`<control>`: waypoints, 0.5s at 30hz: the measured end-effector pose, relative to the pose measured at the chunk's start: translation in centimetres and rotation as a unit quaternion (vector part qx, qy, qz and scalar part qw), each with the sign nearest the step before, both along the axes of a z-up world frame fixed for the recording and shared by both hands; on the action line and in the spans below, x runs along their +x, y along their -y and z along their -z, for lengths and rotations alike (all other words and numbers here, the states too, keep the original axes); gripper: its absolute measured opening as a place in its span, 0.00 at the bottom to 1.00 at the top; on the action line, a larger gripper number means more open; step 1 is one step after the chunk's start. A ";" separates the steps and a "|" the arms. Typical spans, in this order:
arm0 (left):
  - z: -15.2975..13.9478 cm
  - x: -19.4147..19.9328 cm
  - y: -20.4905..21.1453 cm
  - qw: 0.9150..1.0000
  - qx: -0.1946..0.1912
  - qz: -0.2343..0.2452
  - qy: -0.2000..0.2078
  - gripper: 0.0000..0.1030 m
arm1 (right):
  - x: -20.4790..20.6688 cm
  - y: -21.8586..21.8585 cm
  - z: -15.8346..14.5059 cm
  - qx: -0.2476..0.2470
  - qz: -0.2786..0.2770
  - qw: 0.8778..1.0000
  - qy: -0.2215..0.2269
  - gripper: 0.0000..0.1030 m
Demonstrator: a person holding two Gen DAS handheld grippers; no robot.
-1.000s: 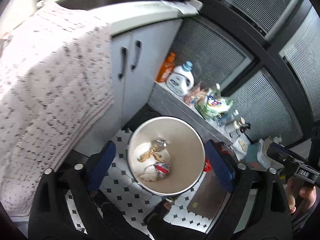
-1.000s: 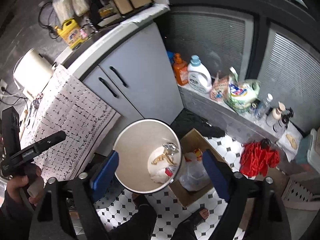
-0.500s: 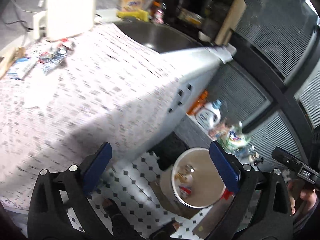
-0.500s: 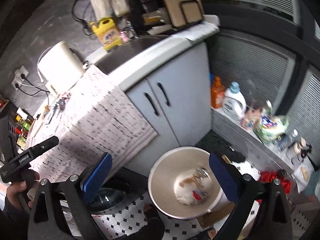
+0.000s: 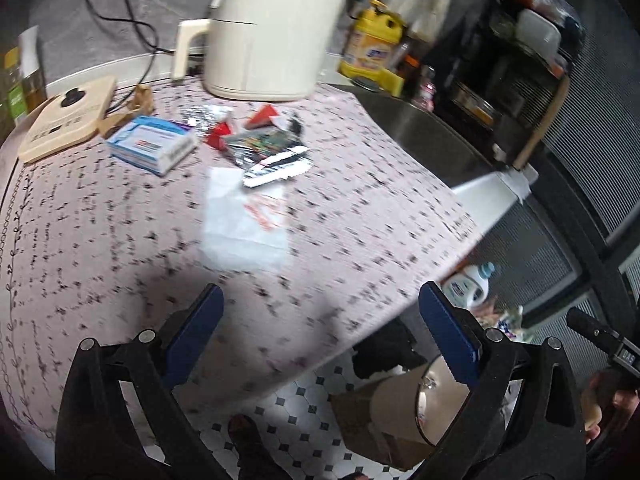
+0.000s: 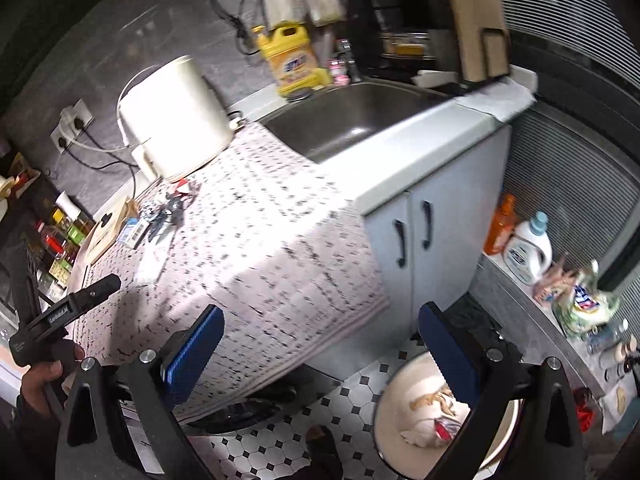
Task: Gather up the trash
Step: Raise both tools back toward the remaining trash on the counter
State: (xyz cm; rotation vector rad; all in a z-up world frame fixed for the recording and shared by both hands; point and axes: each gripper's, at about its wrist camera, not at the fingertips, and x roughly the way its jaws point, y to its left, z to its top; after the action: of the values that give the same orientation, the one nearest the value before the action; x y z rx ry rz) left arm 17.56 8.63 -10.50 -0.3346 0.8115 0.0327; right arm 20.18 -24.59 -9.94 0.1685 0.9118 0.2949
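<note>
Both grippers tilt down over the counter's edge. The left gripper (image 5: 320,332) has its blue pads spread wide with nothing between them, hanging above the patterned tablecloth (image 5: 100,220). The right gripper (image 6: 320,344) has just been opening and its jaws stand fully apart, empty too, out over the cloth's hanging edge and the tiled floor (image 6: 260,448).

The left hand (image 6: 44,376) shows at the near left of the right wrist view, wrapped around its gripper's handle. The right hand (image 5: 600,408) peeks in at the near right of the left wrist view, gripping likewise.

The trash sits far across the cloth, just in front of the cream kettle (image 5: 272,28): a blue and white box (image 5: 154,146), red scraps (image 5: 262,114), a foil wrapper (image 5: 264,144) and a white paper sheet (image 5: 244,216) nearer in. All of it lies untouched, well apart from either gripper.

Down on the floor to the near right stands the round bin (image 6: 400,408), with crumpled scraps (image 6: 432,420) already lying in it, partly hidden behind the right gripper's finger.
</note>
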 end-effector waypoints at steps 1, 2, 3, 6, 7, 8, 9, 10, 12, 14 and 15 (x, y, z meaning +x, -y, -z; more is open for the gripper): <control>0.1 0.2 -1.2 1.000 -0.002 -0.008 0.001 0.94 | 0.3 -0.7 0.0 -0.001 -0.004 1.000 0.000 0.92; 0.1 0.4 -2.2 1.000 -0.004 -0.015 0.001 0.94 | 0.8 -1.7 0.0 -0.002 -0.009 1.000 0.000 0.92; 0.2 0.6 -3.0 1.000 -0.006 -0.021 0.002 0.94 | 1.1 -2.6 0.0 -0.003 -0.012 1.000 0.000 0.92; 0.4 1.3 -6.0 0.999 -0.014 -0.040 0.002 0.94 | 2.3 -5.1 0.1 -0.005 -0.019 1.000 0.000 0.92; 0.4 1.4 -6.9 0.999 -0.016 -0.045 0.003 0.94 | 2.7 -6.0 0.1 -0.005 -0.020 1.000 0.001 0.92; 0.5 1.7 -7.8 0.999 -0.018 -0.049 0.004 0.94 | 3.1 -6.9 0.2 -0.005 -0.021 1.000 0.002 0.92; 0.5 2.1 -8.8 0.998 -0.020 -0.054 0.005 0.94 | 3.5 -7.6 0.2 -0.005 -0.021 1.000 0.004 0.92; 0.5 2.5 -9.6 0.998 -0.022 -0.057 0.006 0.94 | 3.9 -8.4 0.3 -0.005 -0.021 1.000 0.005 0.92; 0.5 3.3 -11.3 0.998 -0.025 -0.061 0.007 0.94 | 4.7 -10.1 0.4 -0.004 -0.020 1.000 0.007 0.92; 0.7 4.3 -12.9 0.998 -0.028 -0.060 0.006 0.94 | 5.4 -11.5 0.5 -0.002 -0.017 1.000 0.009 0.92; 0.8 4.7 -13.3 0.998 -0.028 -0.059 0.005 0.94 | 5.7 -12.4 0.7 -0.002 -0.014 1.000 0.008 0.92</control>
State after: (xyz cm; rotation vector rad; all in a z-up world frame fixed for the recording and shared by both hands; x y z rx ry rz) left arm 22.25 21.96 -11.30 -0.4350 0.7834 0.1185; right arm 25.93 -12.24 -10.60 0.1497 0.8984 0.3201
